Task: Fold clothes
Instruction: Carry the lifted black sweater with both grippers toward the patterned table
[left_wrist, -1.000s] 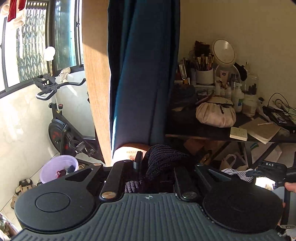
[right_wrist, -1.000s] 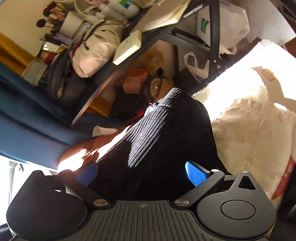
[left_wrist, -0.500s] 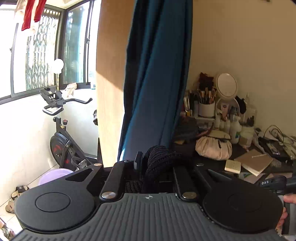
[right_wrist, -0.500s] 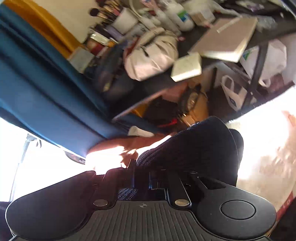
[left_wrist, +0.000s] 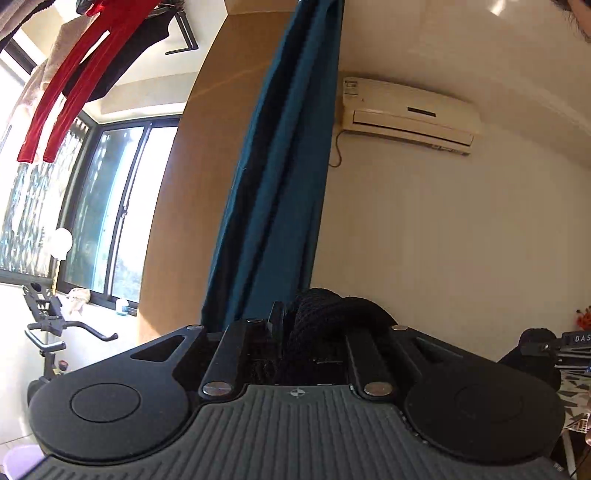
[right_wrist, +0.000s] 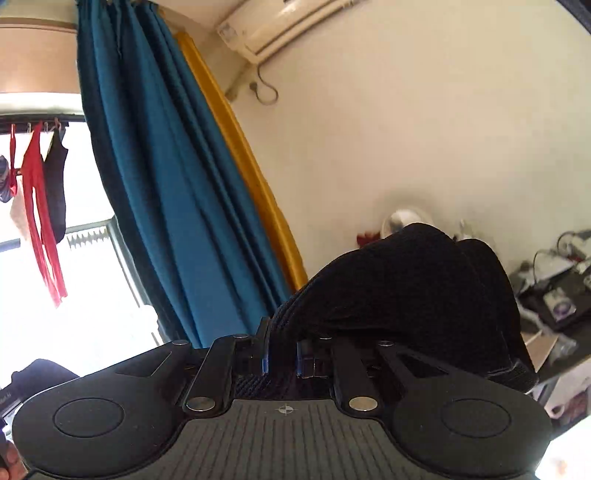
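Holding the black knit garment (left_wrist: 325, 314) up in front of the blue curtain (left_wrist: 280, 177), I've got my left gripper (left_wrist: 295, 332) and right gripper (right_wrist: 284, 347) both clamped on its fabric, presumably so it hangs straight for folding.

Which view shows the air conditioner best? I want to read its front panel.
The left wrist view: the air conditioner appears whole and nearly face-on, with its dark display strip, though any lettering is too small to read. The right wrist view catches only its lower edge, cut off by the frame.
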